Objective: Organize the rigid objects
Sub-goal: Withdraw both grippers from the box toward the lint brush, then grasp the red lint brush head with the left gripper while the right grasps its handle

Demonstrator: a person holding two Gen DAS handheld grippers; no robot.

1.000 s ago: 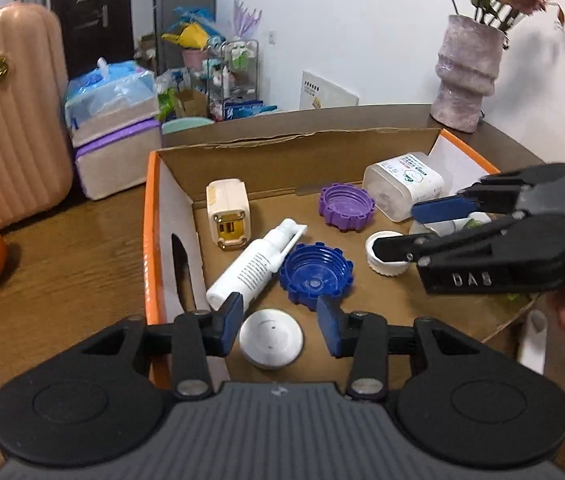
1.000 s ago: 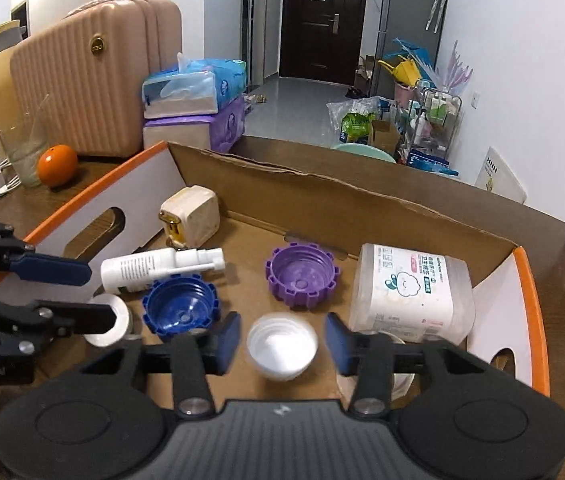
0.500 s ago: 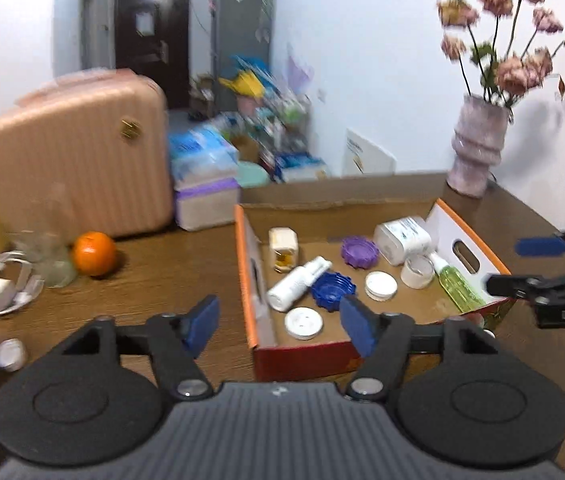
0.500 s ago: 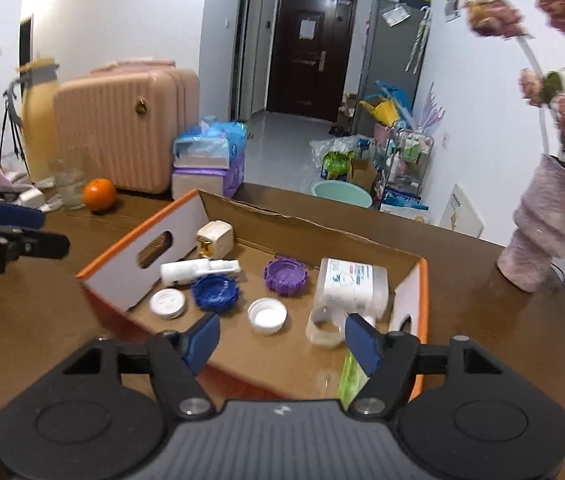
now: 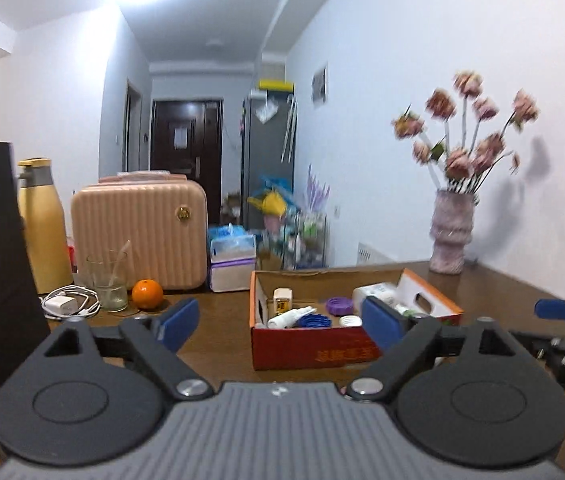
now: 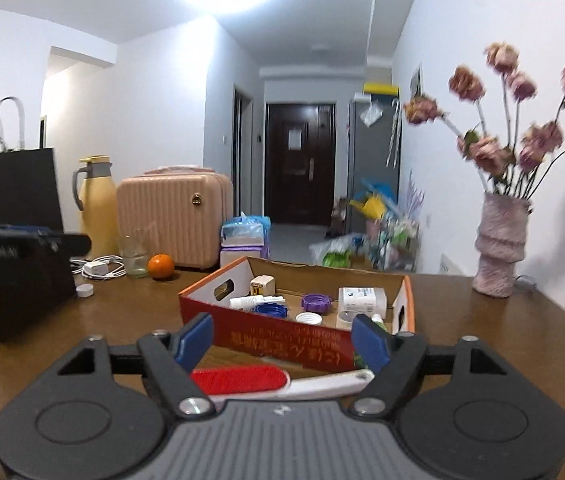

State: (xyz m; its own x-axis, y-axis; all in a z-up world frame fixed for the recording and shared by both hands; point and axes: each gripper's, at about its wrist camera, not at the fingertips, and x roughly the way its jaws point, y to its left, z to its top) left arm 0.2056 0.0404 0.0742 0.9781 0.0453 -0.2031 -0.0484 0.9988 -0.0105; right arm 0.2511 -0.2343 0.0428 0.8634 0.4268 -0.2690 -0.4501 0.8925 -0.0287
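A red and orange cardboard box (image 5: 314, 350) (image 6: 282, 340) stands on the brown table. It holds a white spray bottle (image 6: 254, 301), a blue cap (image 6: 270, 310), a purple cap (image 6: 315, 302), a white cap (image 6: 309, 318), a white tub (image 6: 361, 299) and a small cream box (image 6: 261, 285). My left gripper (image 5: 278, 322) is open and empty, held back from the box. My right gripper (image 6: 282, 338) is open and empty, also back from the box. A red and white lint brush (image 6: 278, 380) lies on the table just under it.
A pink suitcase (image 5: 140, 232), a yellow flask (image 5: 42, 224), a glass (image 5: 108, 280), an orange (image 5: 147, 294), a white charger (image 5: 64, 304) and tissue packs (image 5: 230, 260) stand at the back left. A vase of flowers (image 5: 452, 236) stands at the back right. A black bag (image 6: 10, 240) is at the left.
Both grippers have pulled back and up out of the box and opened wider. The box now sits farther off. The lint brush has come into the right wrist view.
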